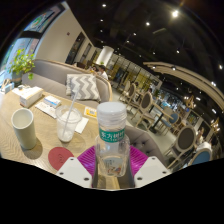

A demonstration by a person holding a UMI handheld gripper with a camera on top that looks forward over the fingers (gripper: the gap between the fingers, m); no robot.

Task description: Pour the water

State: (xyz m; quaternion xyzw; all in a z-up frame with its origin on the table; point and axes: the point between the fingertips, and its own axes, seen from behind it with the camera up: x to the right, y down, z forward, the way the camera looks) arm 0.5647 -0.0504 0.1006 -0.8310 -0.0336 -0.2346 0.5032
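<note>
Bottle [112,138], clear plastic with a white cap and a teal label, stands upright between the jaws, whose pink pads [88,158] press on it from both sides, so it is gripped. Just beside it on the wooden surface [25,102] stands an empty glass [68,124], with a pale cup [22,128] further off and a red coaster [61,157] near the fingers.

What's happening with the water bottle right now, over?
Gripper shut on water bottle, upright. Clear glass ahead, beside white cup. Nothing between.
</note>
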